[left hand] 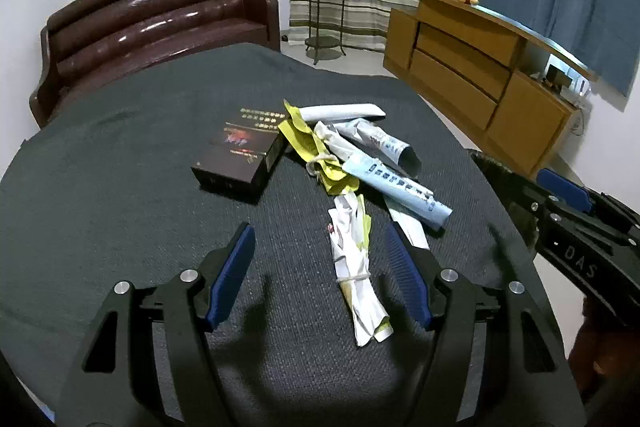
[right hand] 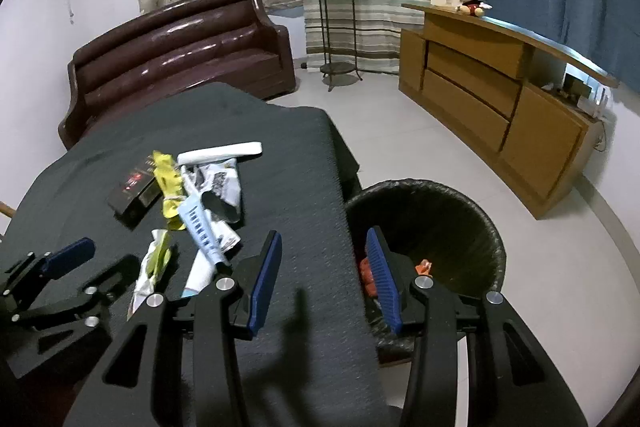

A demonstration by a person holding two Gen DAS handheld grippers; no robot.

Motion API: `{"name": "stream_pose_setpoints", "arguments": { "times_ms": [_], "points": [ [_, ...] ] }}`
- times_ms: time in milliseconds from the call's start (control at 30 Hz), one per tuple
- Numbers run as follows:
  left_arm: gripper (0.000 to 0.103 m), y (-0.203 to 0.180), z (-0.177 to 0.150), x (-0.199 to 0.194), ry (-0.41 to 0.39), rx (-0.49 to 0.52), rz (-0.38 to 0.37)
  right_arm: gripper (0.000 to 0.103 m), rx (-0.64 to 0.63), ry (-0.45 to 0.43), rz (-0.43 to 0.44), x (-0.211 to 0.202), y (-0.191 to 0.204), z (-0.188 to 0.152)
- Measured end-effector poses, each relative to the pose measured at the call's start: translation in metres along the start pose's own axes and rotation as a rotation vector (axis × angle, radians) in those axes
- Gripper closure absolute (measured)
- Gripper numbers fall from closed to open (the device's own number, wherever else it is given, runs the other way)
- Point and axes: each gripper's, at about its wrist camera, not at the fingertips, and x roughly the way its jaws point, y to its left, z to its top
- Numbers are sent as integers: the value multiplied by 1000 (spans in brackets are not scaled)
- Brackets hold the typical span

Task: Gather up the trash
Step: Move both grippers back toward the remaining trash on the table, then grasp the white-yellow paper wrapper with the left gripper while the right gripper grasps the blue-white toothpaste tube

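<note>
Both empty: left gripper (left hand: 320, 273) wide around tied paper wad (left hand: 358, 275), lower centre; right gripper (right hand: 324, 275) wide. Risk: loose wad slips short of trash bin (right hand: 472, 203).

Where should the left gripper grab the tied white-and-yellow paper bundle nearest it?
Probably at the tied waist of the paper bundle, where the band cinches it narrowest. It lies lengthwise between the open fingers of the left gripper, so come straight down from above and close across its width. The flared, loose ends would likely crumple or slip.
</note>
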Motion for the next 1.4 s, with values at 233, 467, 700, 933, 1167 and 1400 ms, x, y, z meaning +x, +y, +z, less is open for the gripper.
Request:
{"name": "stream_pose_setpoints", "arguments": {
  "times_ms": [233,467,700,933,1167,1400],
  "points": [
    [40,3,-5,15,47,-5,-16,59,-19,8,8,-1,13,-3],
    [78,11,-8,26,84,-9,-74,59,-36,16,23,2,23,-3],
    [80,16,-8,16,43,14,-74,59,-59,29,43,10,38,-2],
    [80,43,-4,8,18,-28,-34,59,-82,45,69,18,52,0],
    [80,74,3,7,8,-71,15,59,-105,67,92,25,65,0],
    [80,92,7,10,6,-106,36,60,-132,101,100,35,74,2]
  ]
}}
